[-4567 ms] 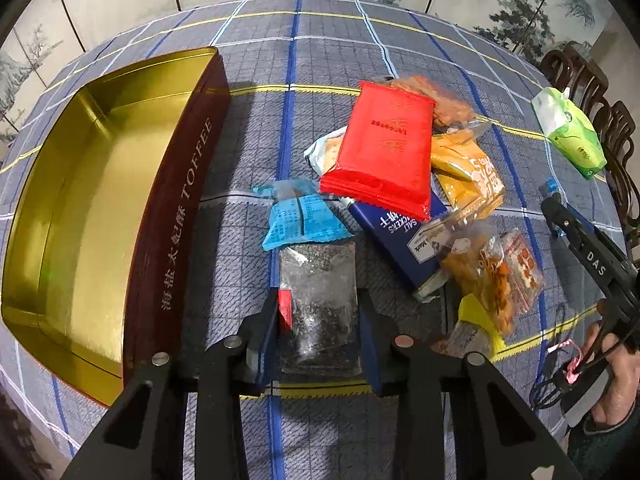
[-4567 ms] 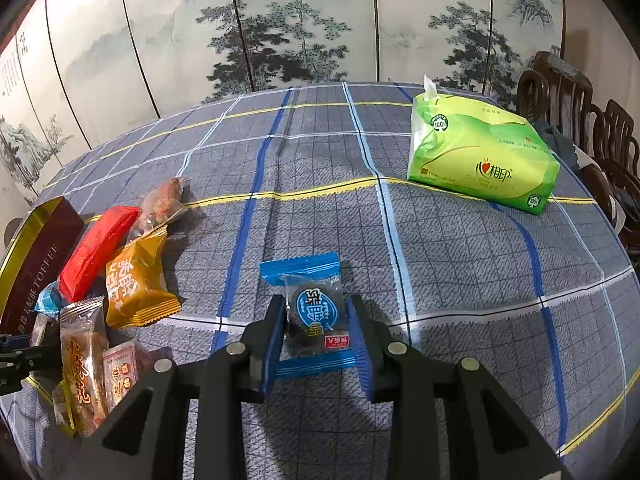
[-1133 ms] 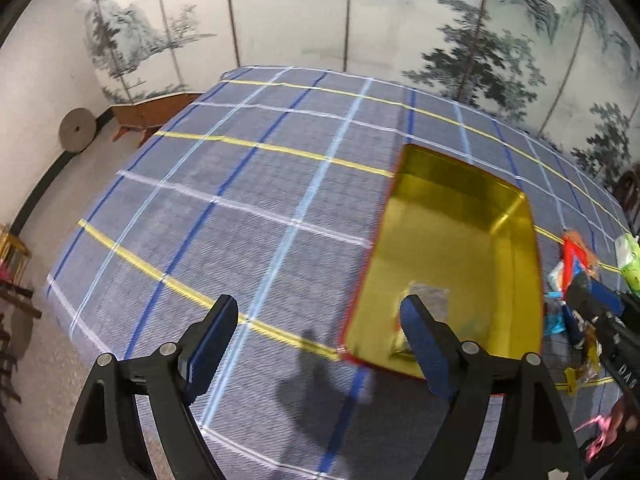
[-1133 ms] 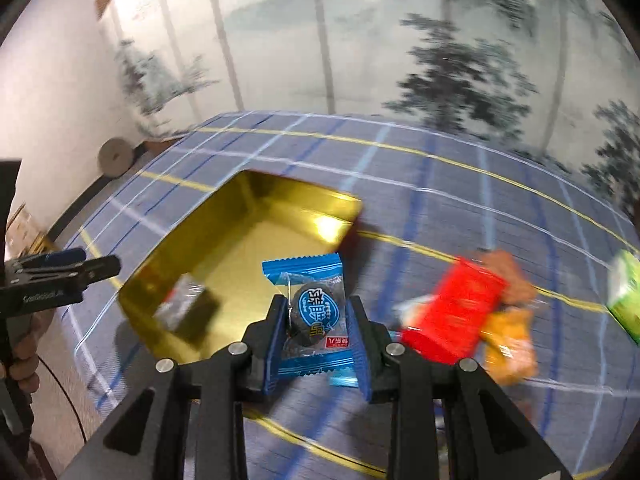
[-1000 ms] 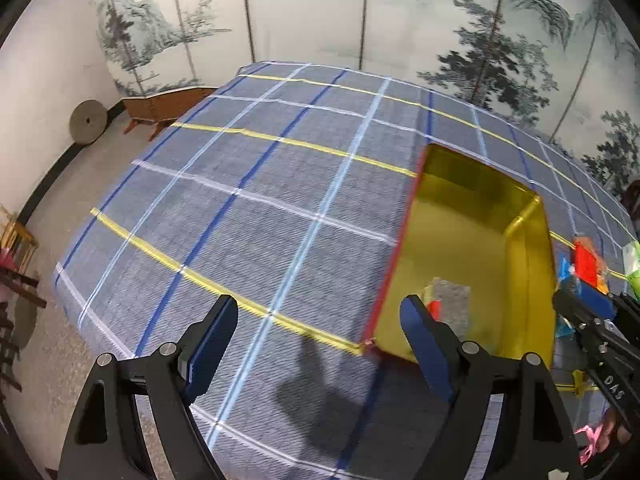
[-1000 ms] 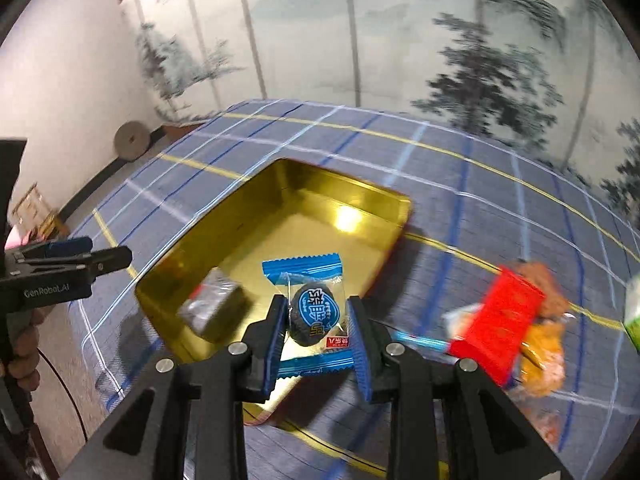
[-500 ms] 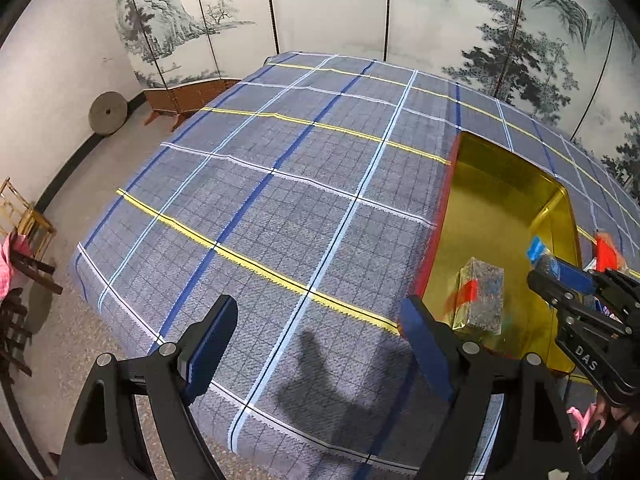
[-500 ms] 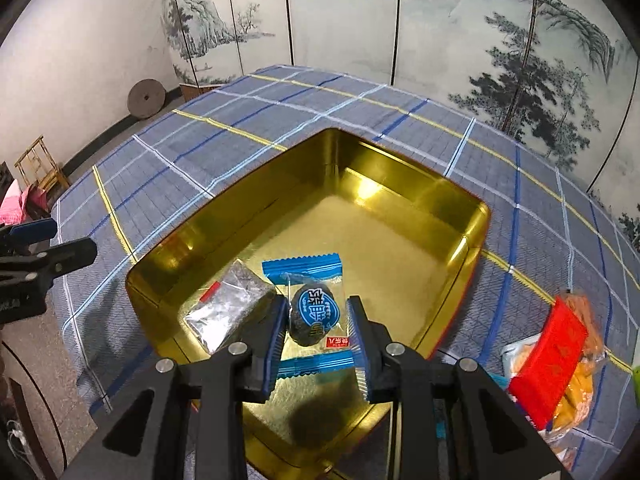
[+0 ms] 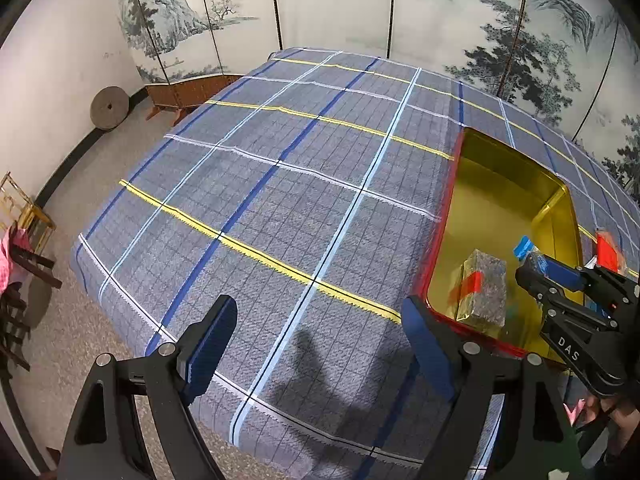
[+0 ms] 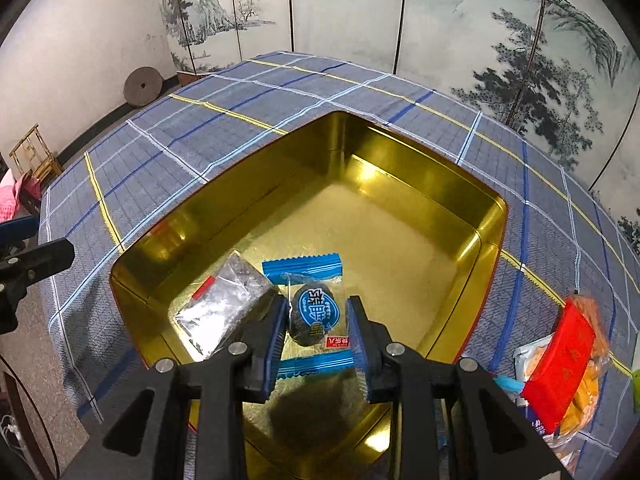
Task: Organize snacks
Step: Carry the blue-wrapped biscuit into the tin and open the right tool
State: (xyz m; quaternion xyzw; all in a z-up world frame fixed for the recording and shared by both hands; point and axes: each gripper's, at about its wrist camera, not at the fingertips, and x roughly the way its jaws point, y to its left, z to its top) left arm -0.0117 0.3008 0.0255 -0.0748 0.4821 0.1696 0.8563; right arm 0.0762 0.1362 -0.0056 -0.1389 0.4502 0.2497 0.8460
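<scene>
Snack time on a counter covered with a blue checked cloth. Right hand-held gripper is clamped on a blue-wrapped snack with a dark round sweet inside, hanging over the near end of an open gold tin. Just to its left, inside the tin, lies a silver packet with a small red tab. Off to its right, outside the tin, sits a pile of loose snacks topped by a red packet. Left hand-held gripper has its fingers wide apart with nothing between them, hovering over bare cloth; the tin is to its right.
</scene>
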